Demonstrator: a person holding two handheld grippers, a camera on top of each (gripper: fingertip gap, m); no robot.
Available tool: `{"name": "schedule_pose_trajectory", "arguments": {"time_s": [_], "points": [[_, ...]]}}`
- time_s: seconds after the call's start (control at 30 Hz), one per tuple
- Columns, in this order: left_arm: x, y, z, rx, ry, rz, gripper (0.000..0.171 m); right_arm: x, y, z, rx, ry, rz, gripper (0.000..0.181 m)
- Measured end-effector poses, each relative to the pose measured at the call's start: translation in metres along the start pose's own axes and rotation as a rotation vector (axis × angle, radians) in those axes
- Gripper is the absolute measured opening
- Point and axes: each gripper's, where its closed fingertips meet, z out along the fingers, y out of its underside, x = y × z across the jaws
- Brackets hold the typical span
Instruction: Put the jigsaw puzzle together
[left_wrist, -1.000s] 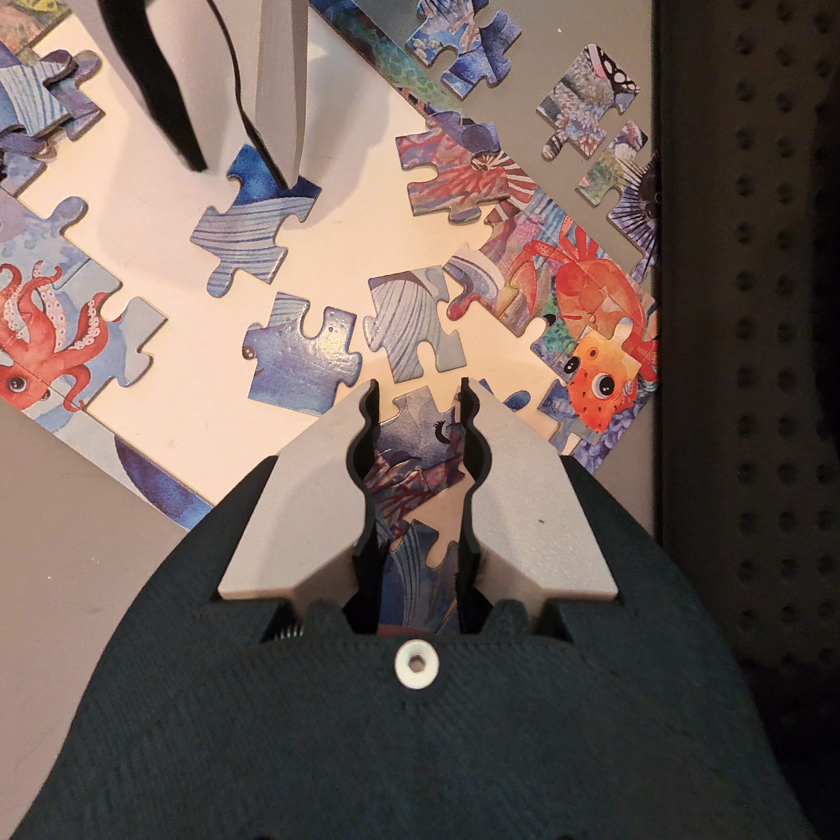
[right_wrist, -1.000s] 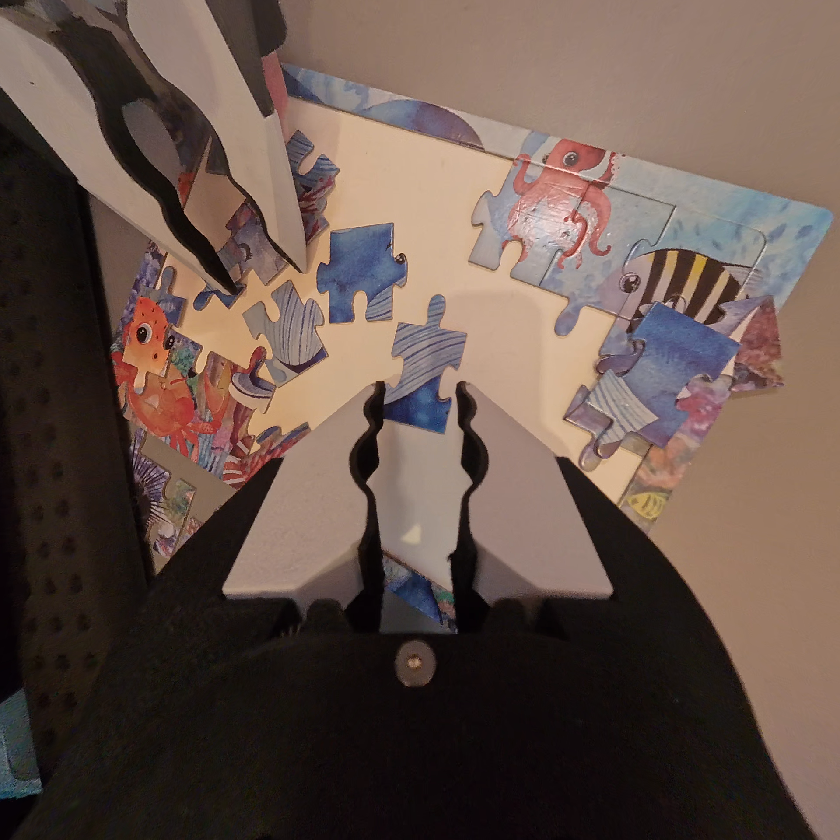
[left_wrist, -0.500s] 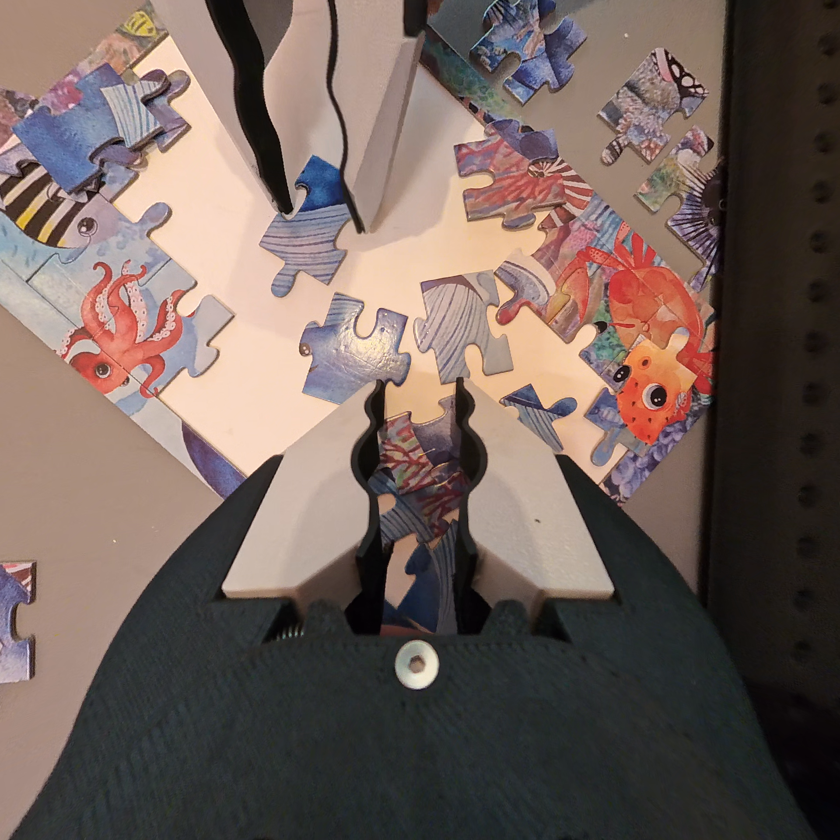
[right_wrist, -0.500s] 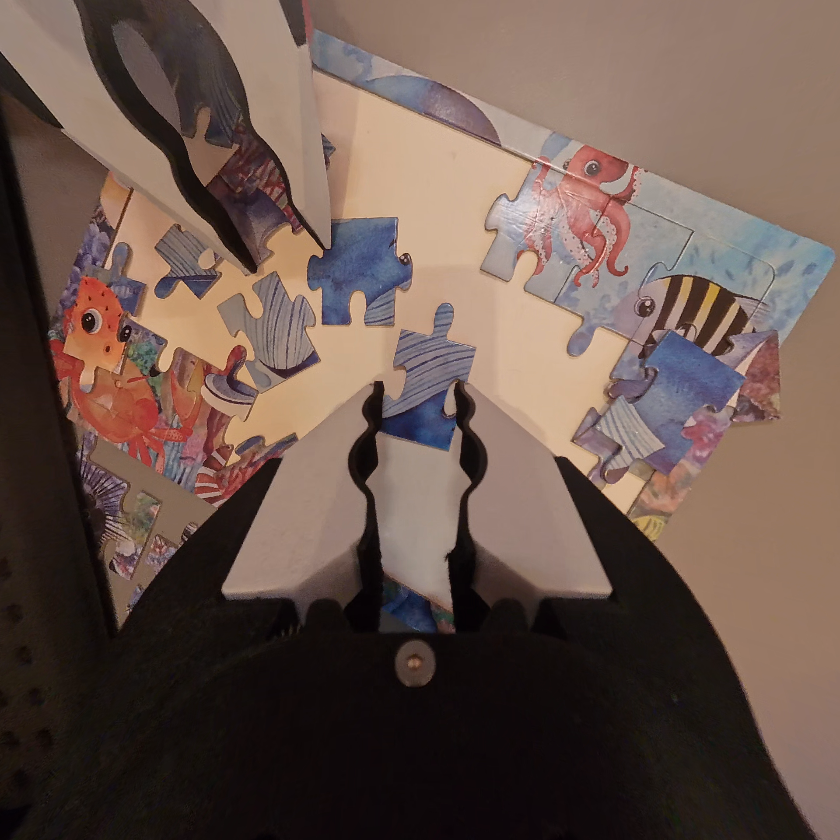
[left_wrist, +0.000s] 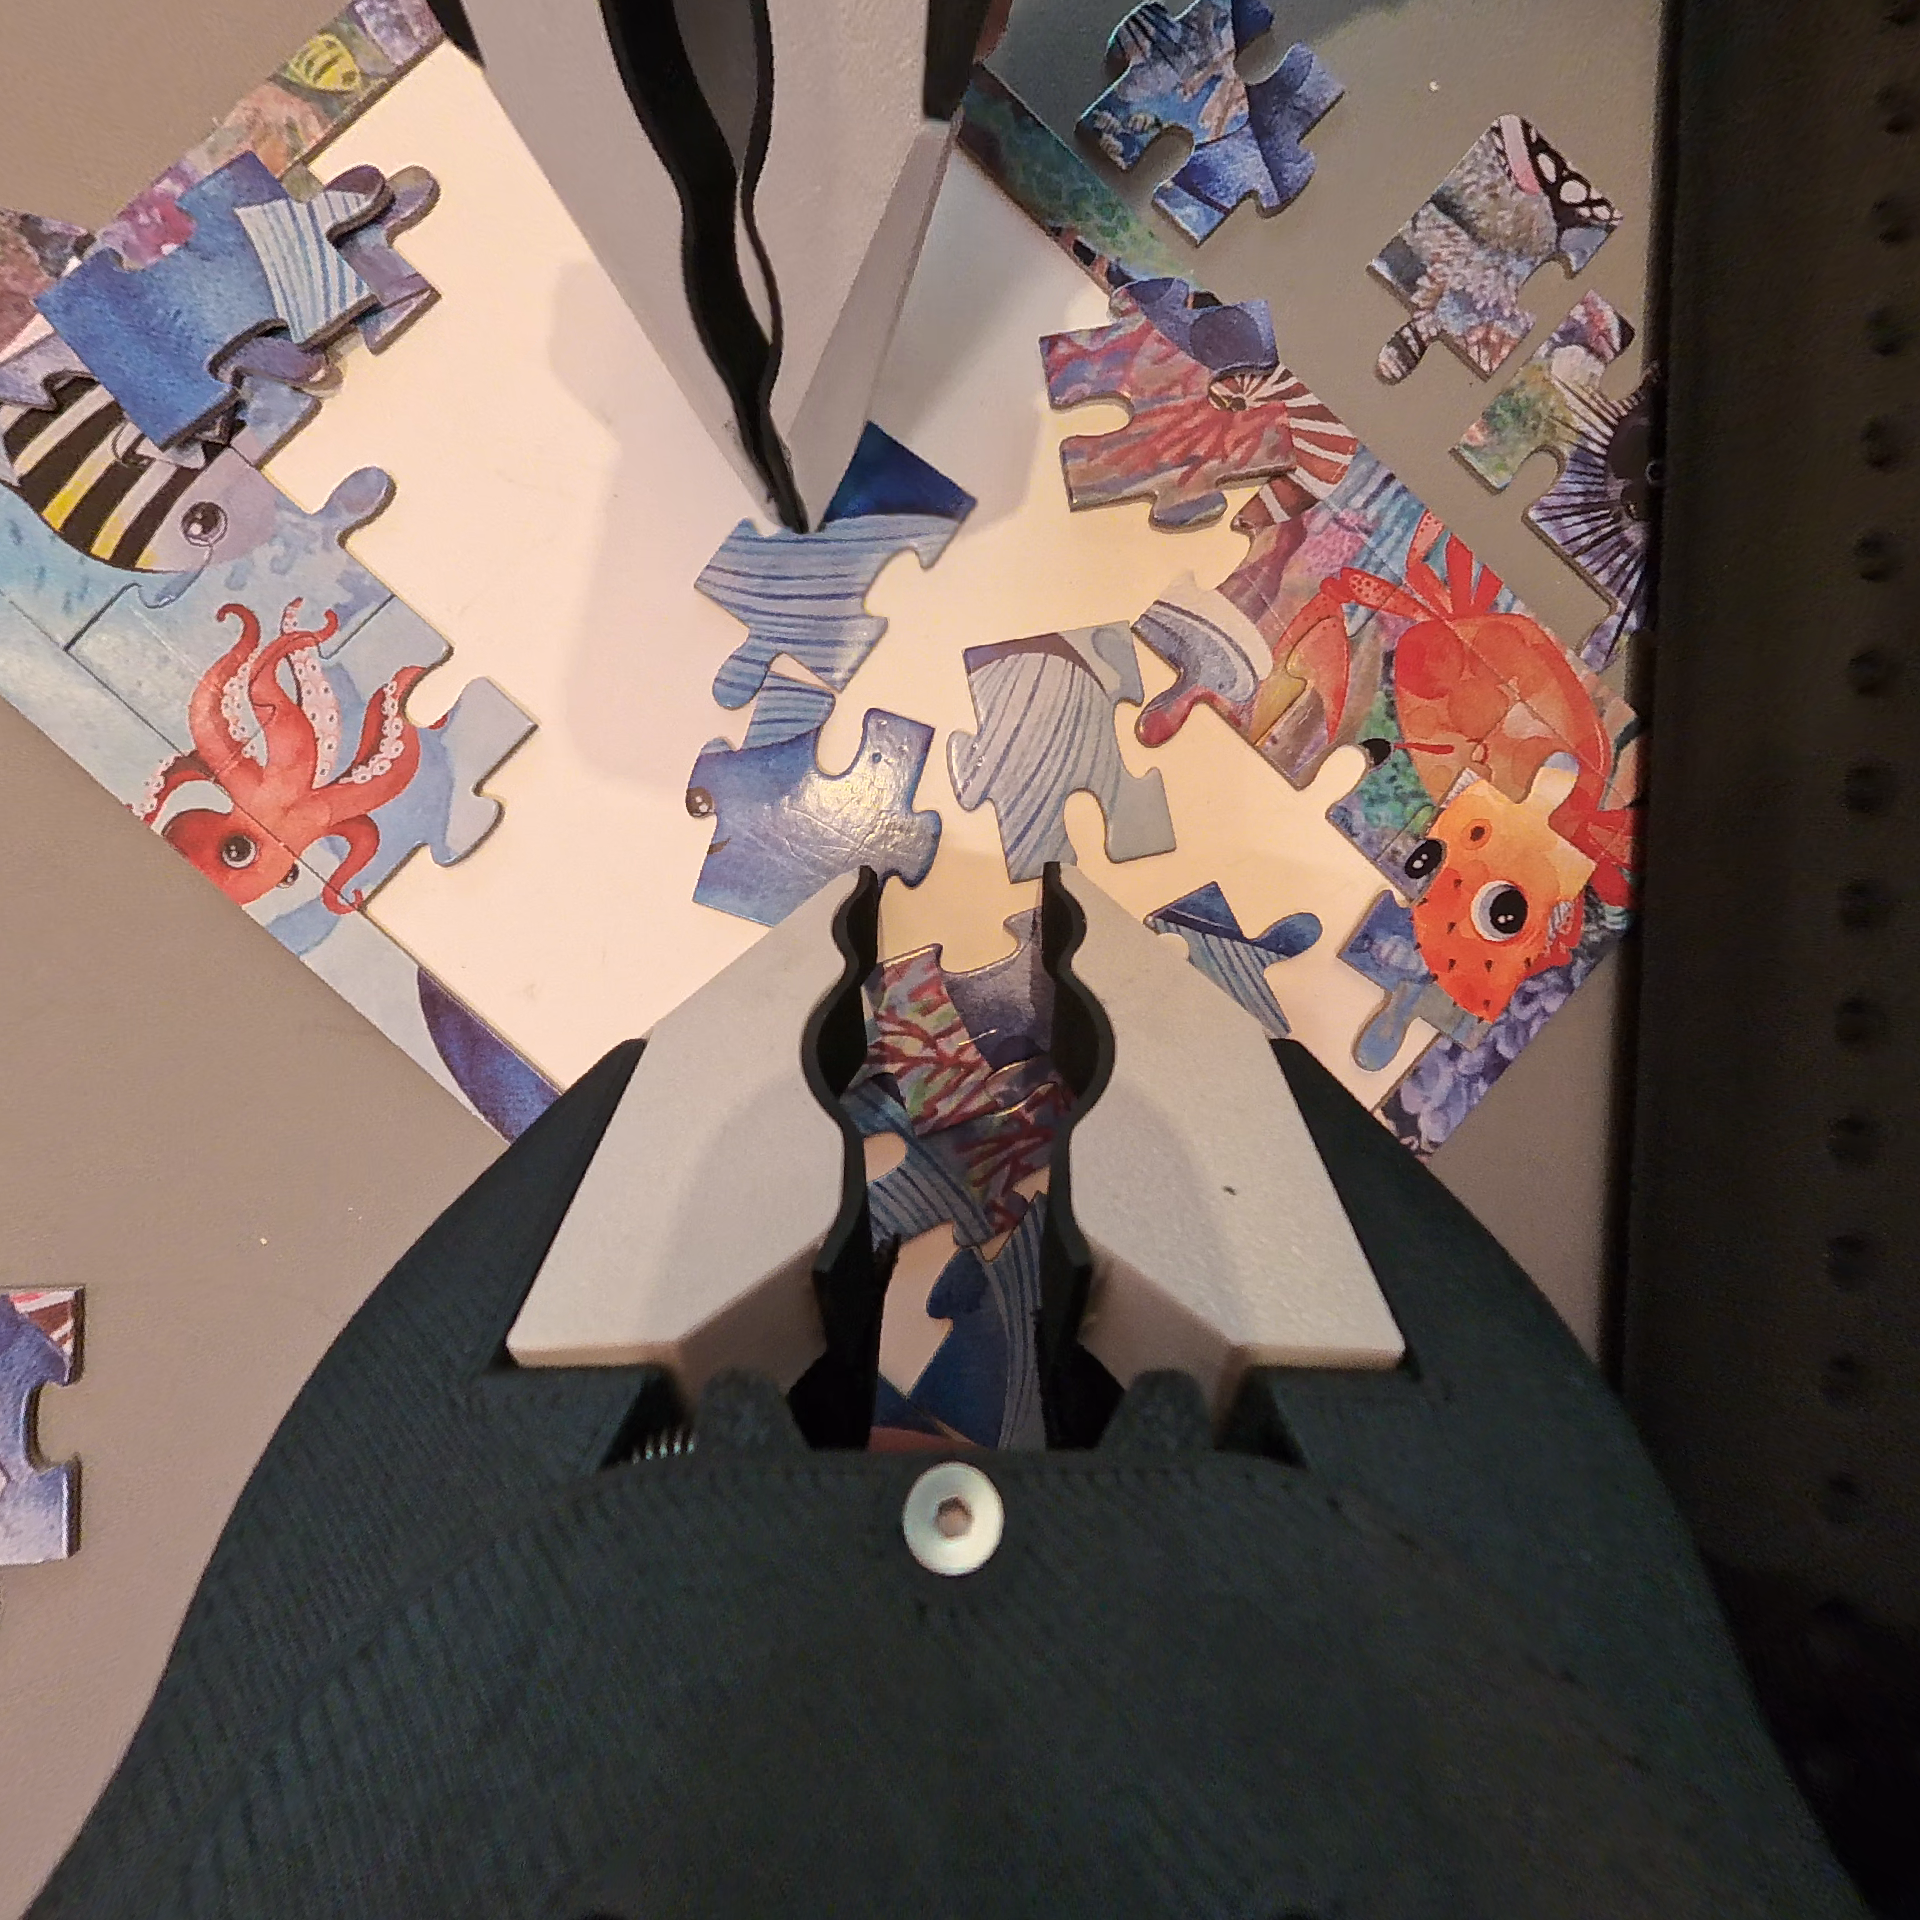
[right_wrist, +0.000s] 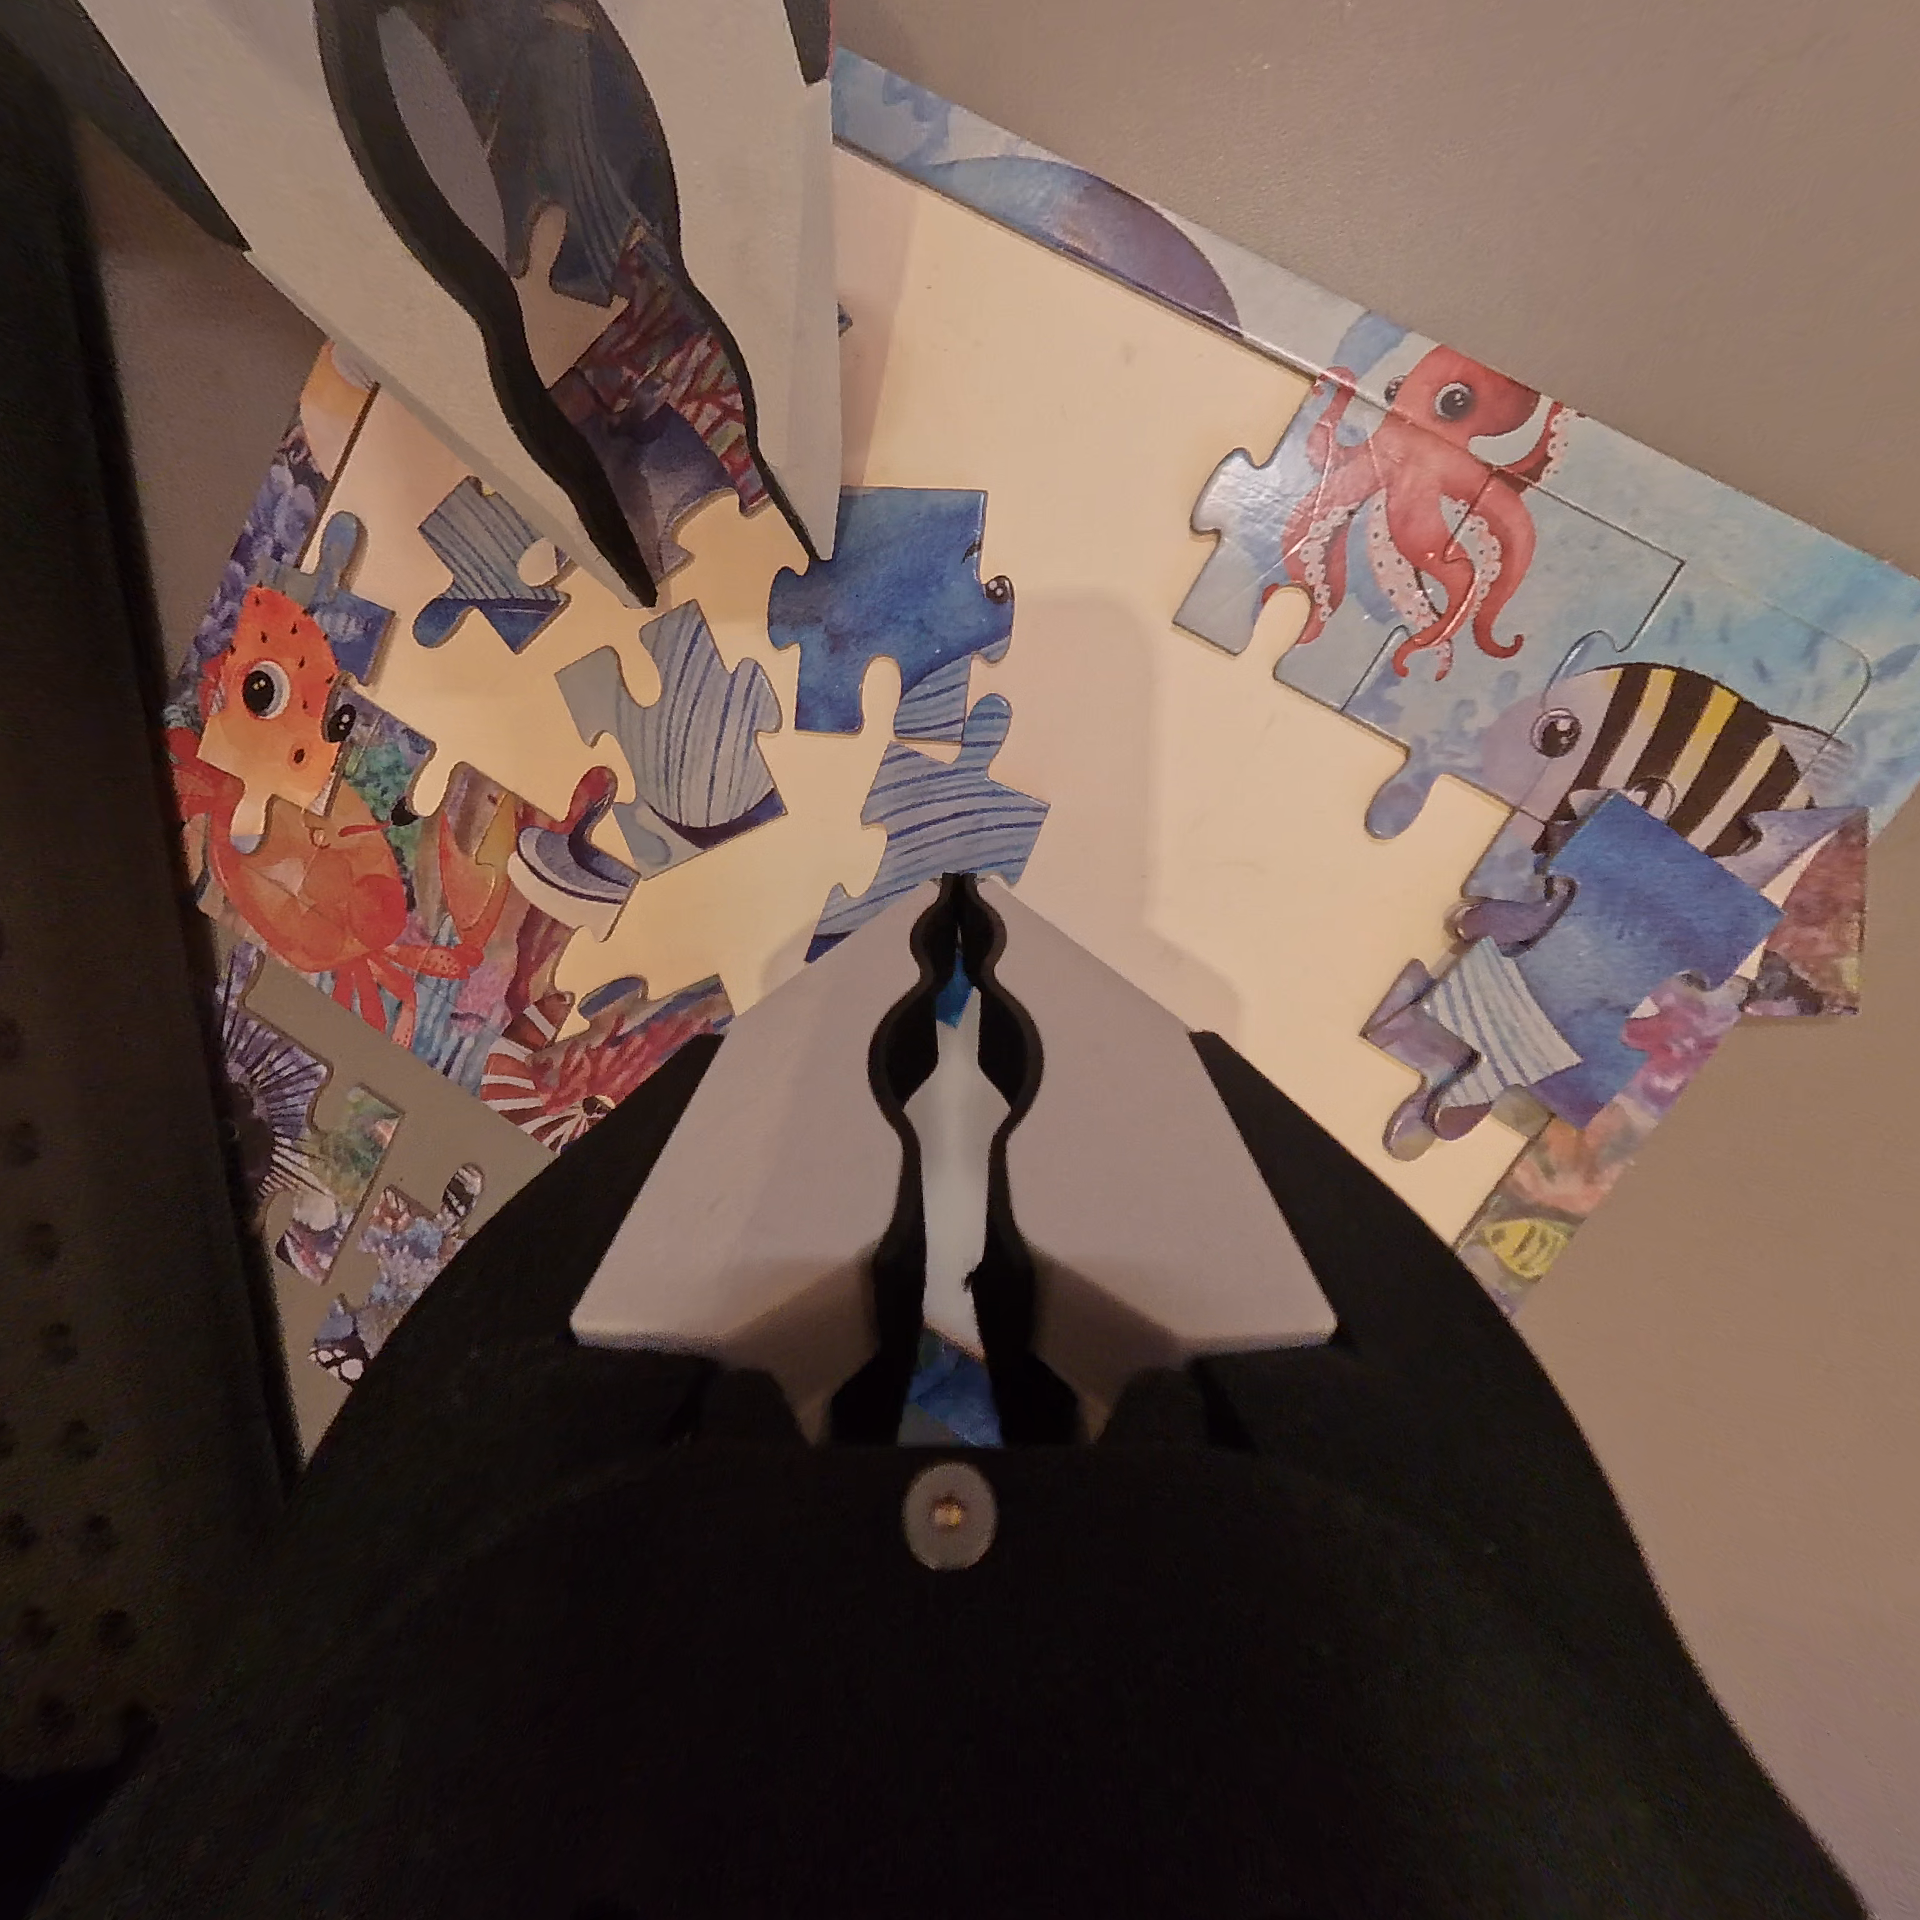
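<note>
**A:** Your right gripper (right_wrist: 961, 883) has its jaws nearly pressed together, tips pinching or pressing the edge of the blue striped piece (right_wrist: 951, 821) on the cream puzzle tray (right_wrist: 1122, 436). I can't tell which.

**B:** And my left gripper (left_wrist: 956, 883)?

**A:** Spread, holding nothing, hovering over the coral pieces (left_wrist: 961, 1049), just beside the dark blue piece (left_wrist: 805, 821).

**B:** How will that striped piece handle?

**A:** Likely light, thin, stiff cardboard that slides easily on the tray. Take it by an edge, away from the tabs, and press gently.

**B:** What differs between views?

**A:** Your left view alone shows loose pieces (left_wrist: 1496, 260) off the tray; your right view shows the tray's whole octopus corner (right_wrist: 1423, 488).
</note>
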Motion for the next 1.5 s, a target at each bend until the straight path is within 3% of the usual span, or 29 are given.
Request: {"name": "schedule_pose_trajectory", "arguments": {"time_s": [0.13, 0.2, 0.47, 0.6, 0.83, 1.5], "points": [[0.0, 0.0, 0.0, -0.001, -0.001, -0.001, 0.029, -0.002, -0.001, -0.002, 0.007, -0.009, 0.005, 0.0], [0.0, 0.0, 0.0, -0.001, -0.001, -0.002, 0.029, -0.003, -0.004, -0.002, 0.012, -0.011, 0.024, 0.017], [0.0, 0.001, 0.0, -0.003, -0.001, -0.003, 0.029, -0.007, -0.003, 0.005, -0.067, 0.067, -0.021, 0.034], [0.0, 0.001, 0.0, -0.004, 0.0, -0.006, 0.03, -0.002, -0.002, 0.006, -0.123, 0.153, -0.034, 0.031], [0.001, 0.0, 0.0, -0.004, 0.001, -0.012, 0.03, -0.002, 0.006, 0.002, -0.185, 0.175, -0.015, 0.022], [-0.002, 0.001, 0.0, -0.008, -0.011, -0.016, 0.029, -0.005, -0.003, -0.008, -0.109, 0.134, -0.079, 0.017]]}}
